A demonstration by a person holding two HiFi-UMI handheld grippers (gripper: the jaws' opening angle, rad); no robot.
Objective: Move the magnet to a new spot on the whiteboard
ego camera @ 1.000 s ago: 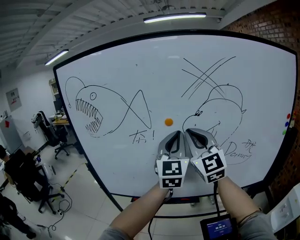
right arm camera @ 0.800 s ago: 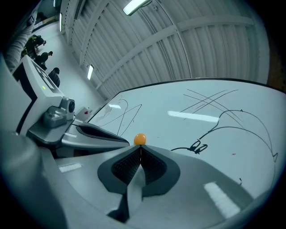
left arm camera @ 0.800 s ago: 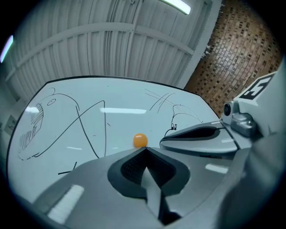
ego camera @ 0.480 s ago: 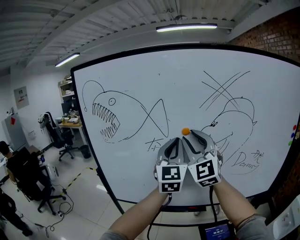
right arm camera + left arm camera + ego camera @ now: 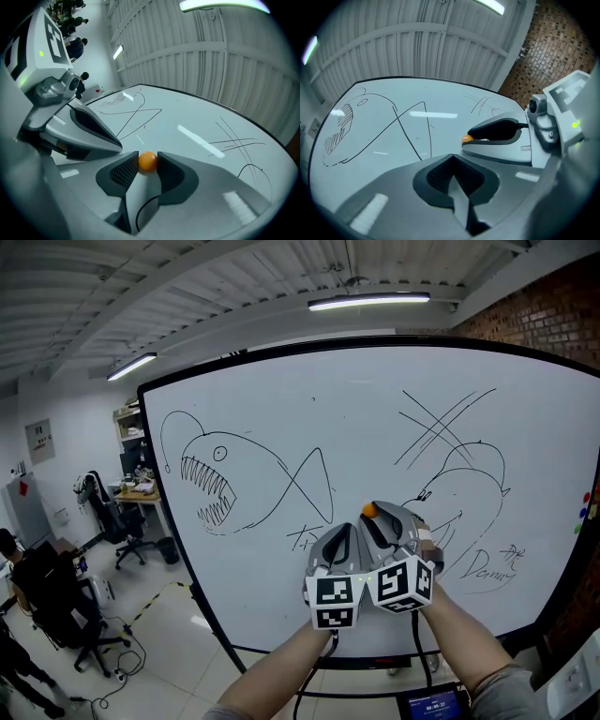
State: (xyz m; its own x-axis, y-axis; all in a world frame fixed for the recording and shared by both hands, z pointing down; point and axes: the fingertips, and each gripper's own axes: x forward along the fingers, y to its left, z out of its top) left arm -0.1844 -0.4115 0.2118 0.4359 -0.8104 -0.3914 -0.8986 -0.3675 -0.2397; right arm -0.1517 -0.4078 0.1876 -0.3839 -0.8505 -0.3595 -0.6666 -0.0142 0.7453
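Right gripper [image 5: 147, 164] brought up to the black-framed whiteboard [image 5: 309, 418], jaws just opened astride its small orange ball magnet [image 5: 369, 510], no pinch yet; left gripper [image 5: 453, 156] jaws pressed together.

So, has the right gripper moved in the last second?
Yes: the right gripper moved up the whiteboard to the orange magnet, earlier above it, now between its jaws, which have just been opening.

An industrial-style office or lab: a large black-framed whiteboard [image 5: 281, 418] under fluorescent tube lights [image 5: 368, 301] and a white ribbed metal ceiling [image 5: 141, 287], red brick wall [image 5: 553, 306] at its right edge, black swivel chairs [image 5: 108, 512] and a cluttered desk [image 5: 131, 491] beyond its left.
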